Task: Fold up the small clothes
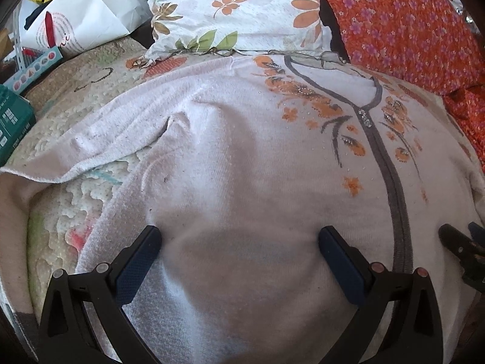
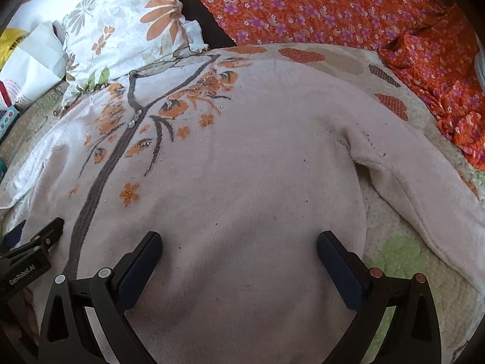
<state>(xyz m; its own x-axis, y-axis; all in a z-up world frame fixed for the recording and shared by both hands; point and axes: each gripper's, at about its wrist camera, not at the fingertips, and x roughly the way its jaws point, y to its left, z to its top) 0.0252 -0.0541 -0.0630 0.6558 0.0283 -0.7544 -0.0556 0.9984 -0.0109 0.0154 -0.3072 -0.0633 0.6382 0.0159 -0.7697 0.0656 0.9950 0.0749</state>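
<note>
A pale pink knitted sweater (image 1: 242, 157) with a grey placket and orange flower embroidery lies spread flat, front up, on a quilted bed cover; it also shows in the right wrist view (image 2: 242, 166). Its left sleeve (image 1: 100, 133) and right sleeve (image 2: 418, 182) stretch outwards. My left gripper (image 1: 239, 242) is open and empty over the lower left body. My right gripper (image 2: 239, 242) is open and empty over the lower right body. Each gripper shows at the edge of the other's view: the right gripper (image 1: 463, 248) and the left gripper (image 2: 33, 248).
A floral white pillow (image 1: 236, 12) lies just beyond the collar. An orange flowered cloth (image 2: 333, 6) is bunched at the back right. White bags (image 1: 81, 9) and a teal box (image 1: 12, 121) sit at the left. The quilted cover (image 2: 403, 261) shows around the sweater.
</note>
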